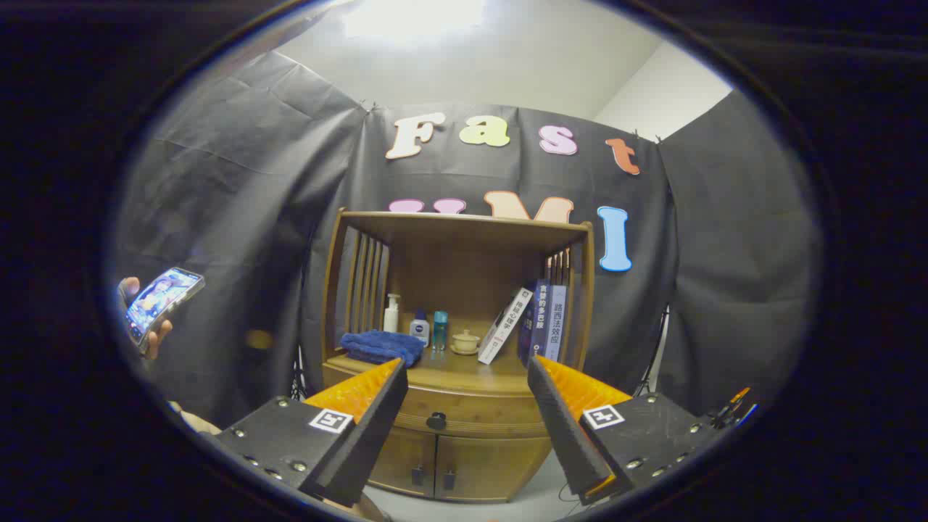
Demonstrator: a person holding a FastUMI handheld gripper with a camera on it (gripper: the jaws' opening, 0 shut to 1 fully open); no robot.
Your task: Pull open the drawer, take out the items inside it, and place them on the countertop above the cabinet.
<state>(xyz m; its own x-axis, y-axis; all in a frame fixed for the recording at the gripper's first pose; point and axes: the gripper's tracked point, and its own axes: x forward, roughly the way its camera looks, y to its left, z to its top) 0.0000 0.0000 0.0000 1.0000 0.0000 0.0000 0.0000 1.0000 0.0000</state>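
Between the open tool's (464, 377) fingers, the shut drawer (464, 413).

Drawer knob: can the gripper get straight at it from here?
Probably yes. The gripper is open, and the drawer knob sits between and beyond its fingers with nothing in front. The drawer is closed, and a gap remains.

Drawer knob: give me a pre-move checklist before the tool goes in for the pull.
1. Tool open wide enough for the knob: ok, fingers spread, nothing between them.
2. Drawer knob visible and unobstructed: ok, it sits between and beyond the fingers.
3. Drawer shut: ok, front flush with the cabinet.
4. Tool at the knob: not ok, short of it, not touching.
5. Countertop has bare room: ok, between blue towel and books.
6. Drawer contents: cannot tell.
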